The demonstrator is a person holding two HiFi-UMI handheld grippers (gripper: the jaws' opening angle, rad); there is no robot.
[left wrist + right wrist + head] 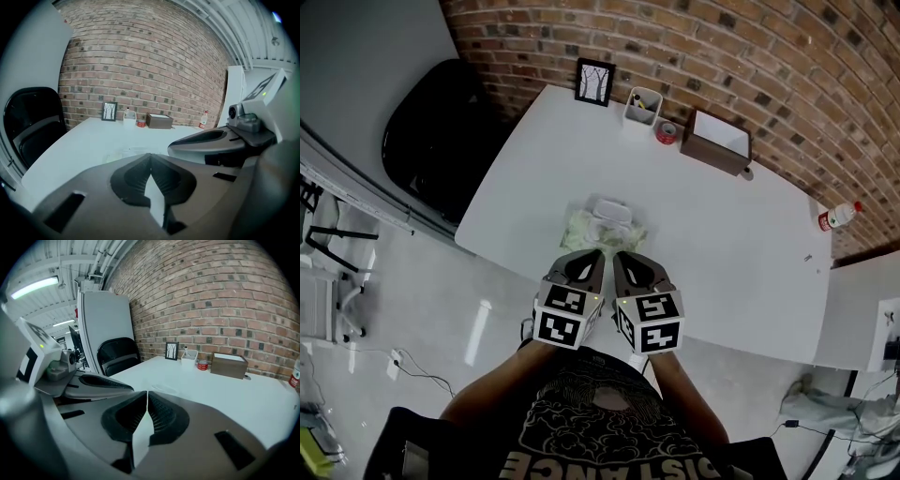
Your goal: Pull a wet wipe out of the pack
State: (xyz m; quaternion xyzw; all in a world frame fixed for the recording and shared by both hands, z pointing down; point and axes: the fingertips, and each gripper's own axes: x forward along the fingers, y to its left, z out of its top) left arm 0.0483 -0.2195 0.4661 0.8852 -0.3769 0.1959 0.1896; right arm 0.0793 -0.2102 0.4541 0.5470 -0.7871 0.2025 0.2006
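The wet wipe pack [602, 226], pale green with a white lid, lies flat near the front edge of the white table [722, 244]. Both grippers hover side by side just short of it, over the table's edge. My left gripper [592, 254] is shut with nothing in it, its jaws meeting tip to tip [150, 155]. My right gripper [622, 256] is shut and empty as well [146, 393]. The pack [121, 154] shows only faintly above the left jaws. In the right gripper view it is mostly hidden behind the jaws.
At the table's back stand a framed picture [594, 82], a white holder [642, 106], a small red tin [667, 132] and a brown box [717, 141]. A bottle [839, 217] stands at the right end. A black chair [441, 131] is at the left, before a brick wall.
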